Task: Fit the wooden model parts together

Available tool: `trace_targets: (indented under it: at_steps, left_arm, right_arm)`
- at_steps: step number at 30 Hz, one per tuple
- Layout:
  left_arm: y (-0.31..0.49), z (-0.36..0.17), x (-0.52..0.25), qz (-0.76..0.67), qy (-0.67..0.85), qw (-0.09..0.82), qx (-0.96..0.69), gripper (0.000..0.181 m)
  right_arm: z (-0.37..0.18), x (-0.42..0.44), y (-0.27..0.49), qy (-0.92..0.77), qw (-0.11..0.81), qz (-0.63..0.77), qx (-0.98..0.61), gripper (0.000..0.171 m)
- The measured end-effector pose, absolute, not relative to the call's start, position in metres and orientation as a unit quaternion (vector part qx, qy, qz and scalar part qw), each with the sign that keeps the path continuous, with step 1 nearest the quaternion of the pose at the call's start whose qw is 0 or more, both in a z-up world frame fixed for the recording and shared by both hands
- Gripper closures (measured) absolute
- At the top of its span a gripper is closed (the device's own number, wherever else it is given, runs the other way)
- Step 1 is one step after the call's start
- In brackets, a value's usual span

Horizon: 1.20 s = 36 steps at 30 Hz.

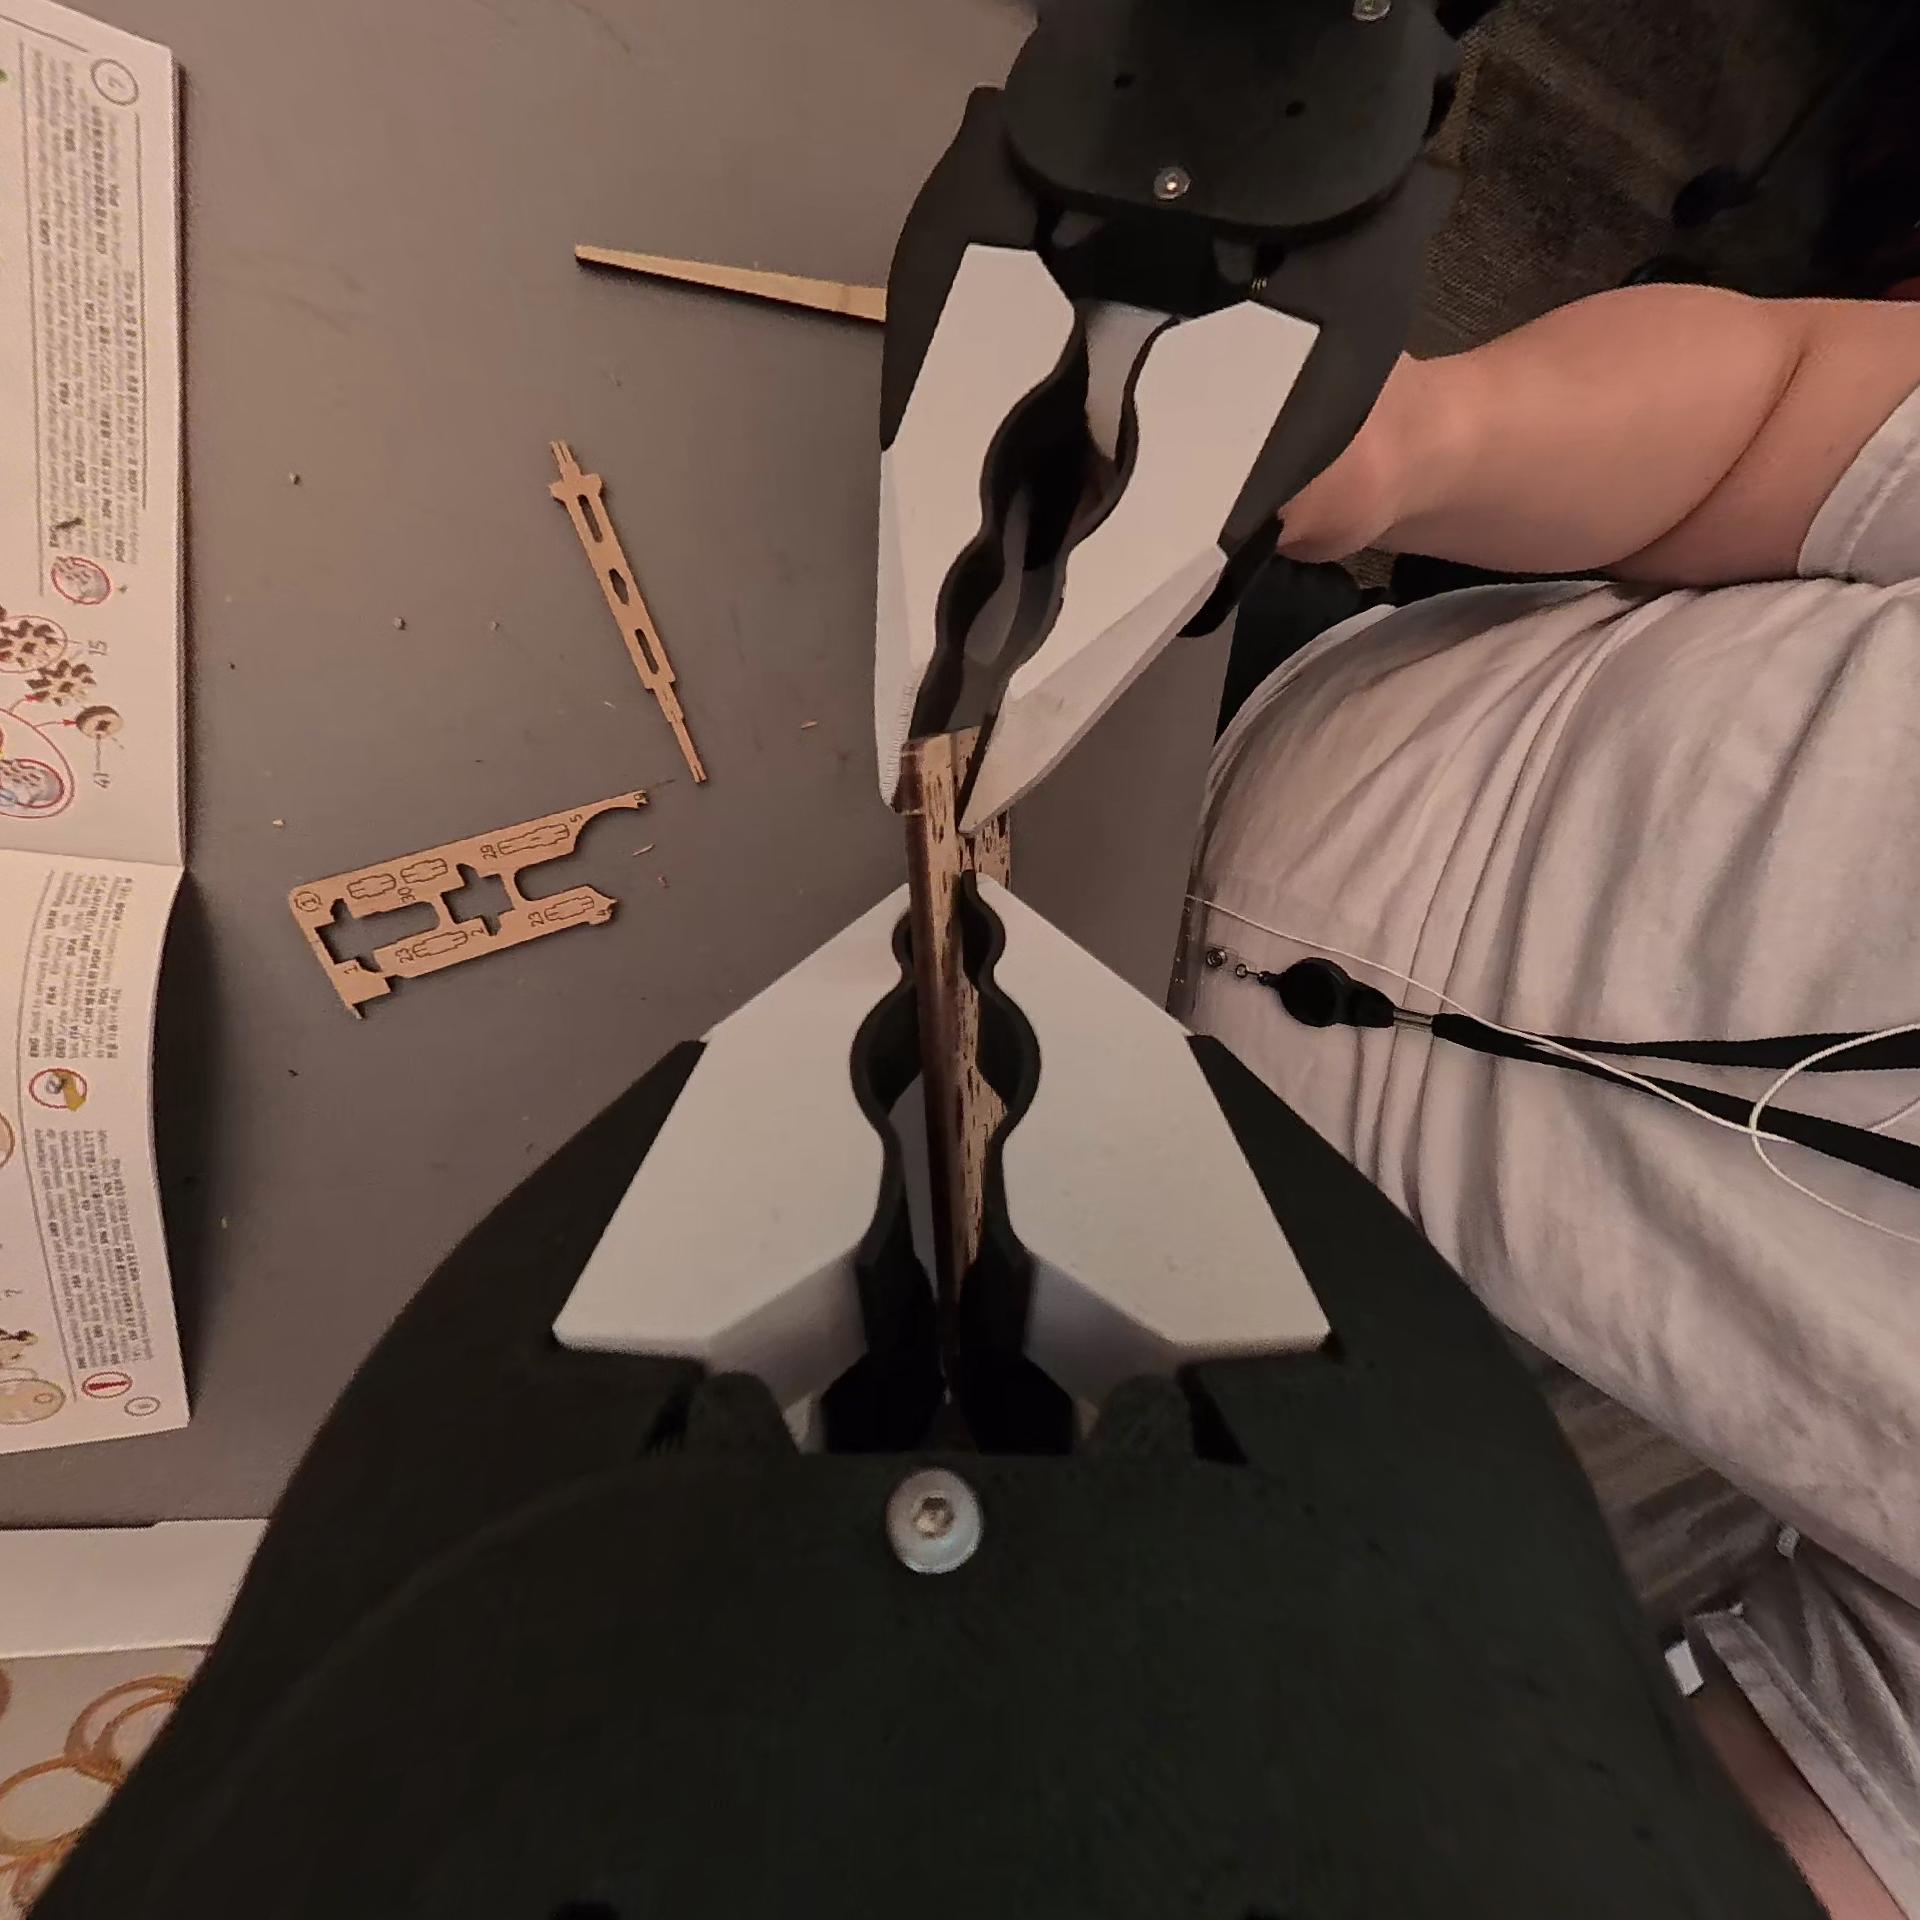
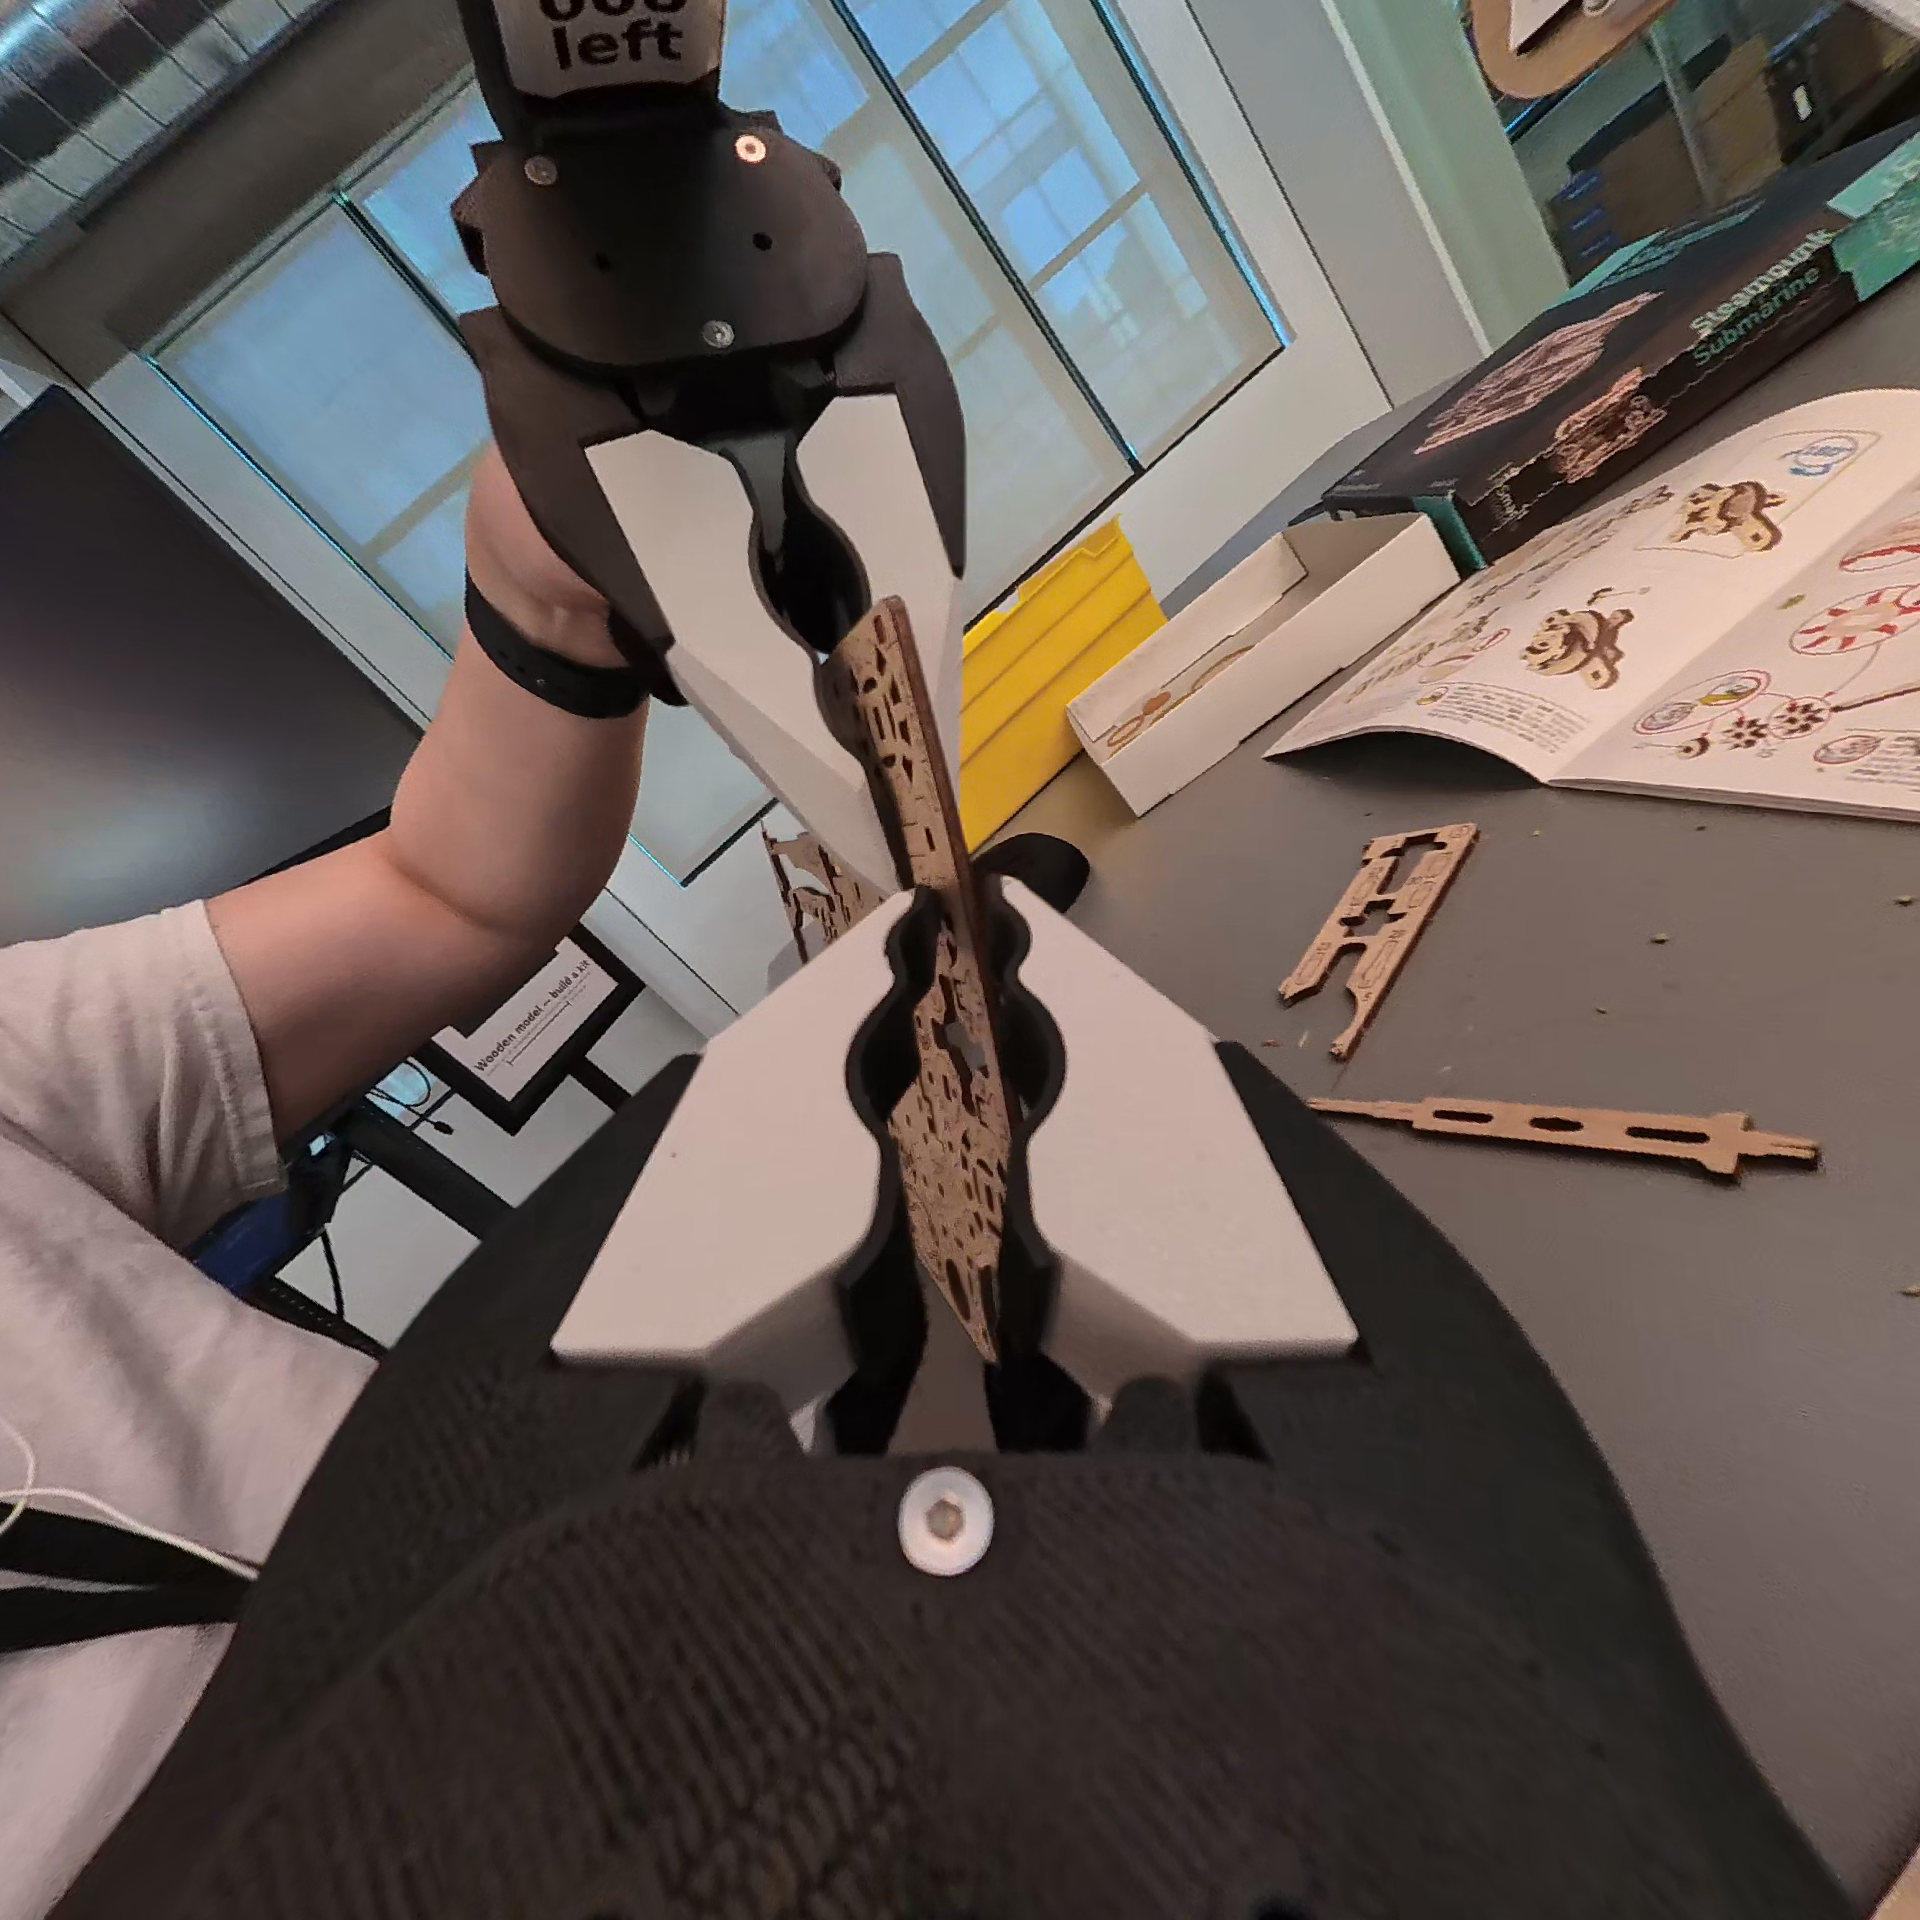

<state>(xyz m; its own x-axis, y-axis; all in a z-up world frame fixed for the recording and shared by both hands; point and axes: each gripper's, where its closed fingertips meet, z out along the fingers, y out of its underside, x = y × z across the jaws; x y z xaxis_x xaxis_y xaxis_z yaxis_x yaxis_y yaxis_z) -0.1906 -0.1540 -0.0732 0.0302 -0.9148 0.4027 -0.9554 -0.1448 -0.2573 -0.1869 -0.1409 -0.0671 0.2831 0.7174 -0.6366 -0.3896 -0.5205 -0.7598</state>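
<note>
Gripping one laser-cut wooden sheet [image 1: 951,1039] edge-on, above the grey counter [image 1: 416,364]; left wrist view: left claw [image 1: 940,914] pinching the near end, right claw [image 1: 935,810] opposite, tips pressed onto the far edge; spare fret piece [image 1: 457,904], slotted strip [image 1: 629,608] and instruction booklet [image 1: 83,416] lying well apart on the counter. Right wrist view: right claw [image 2: 961,904] clamped on the patterned sheet [image 2: 951,1091], left claw [image 2: 920,821] nipping its upper end; kit box [image 2: 1621,384] and open white tray [image 2: 1247,644] beyond. Probably mid-step, freeing a part from its sheet; next calls for a steady hold and a gentle flex or push, without cracking thin plywood.
</note>
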Motion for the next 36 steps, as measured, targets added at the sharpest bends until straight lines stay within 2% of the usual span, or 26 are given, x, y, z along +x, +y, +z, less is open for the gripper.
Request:
trace_targets:
  at_steps: [8,11,27,36]
  left_arm:
    - [-0.152,-0.075,-0.192,0.242,-0.651,0.042,0.718,0.18]
    - [-0.154,-0.073,-0.194,0.256,-0.644,0.067,0.718,0.18]
    - [-0.152,-0.075,-0.194,0.248,-0.643,0.068,0.722,0.18]
    - [-0.153,-0.073,-0.193,0.239,-0.654,0.061,0.715,0.18]
  right_arm:
    - [-0.069,-0.188,-0.139,-0.144,0.501,0.538,-0.662,0.163]
    - [-0.065,-0.189,-0.142,-0.171,0.524,0.531,-0.644,0.163]
    - [-0.074,-0.197,-0.142,-0.183,0.487,0.54,-0.662,0.157]
    - [-0.067,-0.191,-0.141,-0.161,0.495,0.566,-0.64,0.162]
